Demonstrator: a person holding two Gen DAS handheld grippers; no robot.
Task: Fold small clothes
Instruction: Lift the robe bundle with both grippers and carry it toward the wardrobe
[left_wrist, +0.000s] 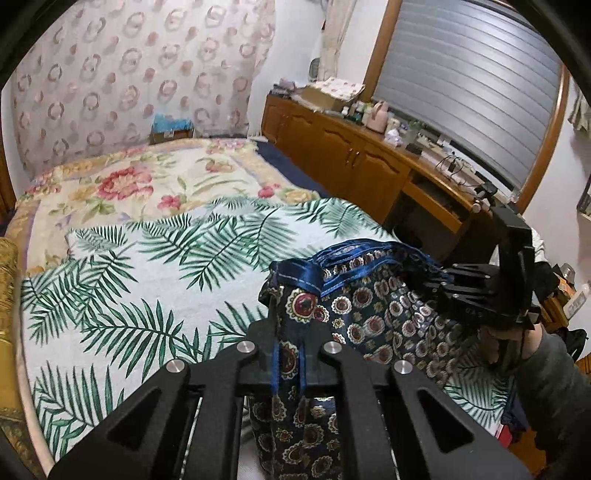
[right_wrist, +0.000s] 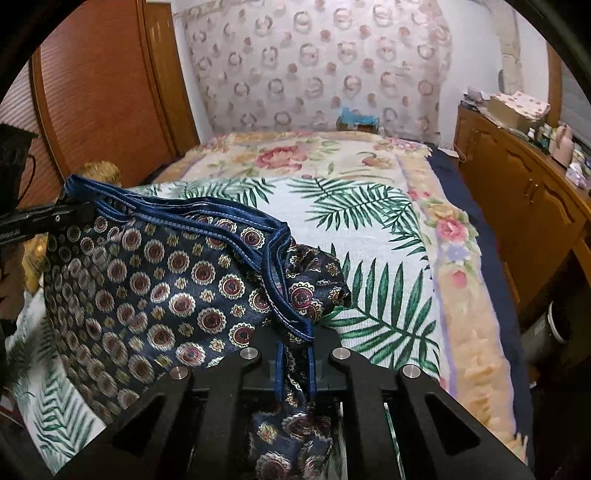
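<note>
A navy medallion-print garment (right_wrist: 155, 280) hangs stretched between two grippers above a palm-leaf sheet (left_wrist: 155, 266), its blue waistband running side to side. The left gripper (left_wrist: 288, 354) and right gripper (right_wrist: 295, 354) each pinch one end. Beyond lie a floral blanket (right_wrist: 295, 155) and wooden cabinets (left_wrist: 332, 147).

Right gripper (right_wrist: 295, 363), bottom centre, clamped on the patterned navy garment (right_wrist: 147, 273); left gripper (right_wrist: 79, 214) grips its far corner above the palm-leaf bedspread (right_wrist: 373, 229).
</note>
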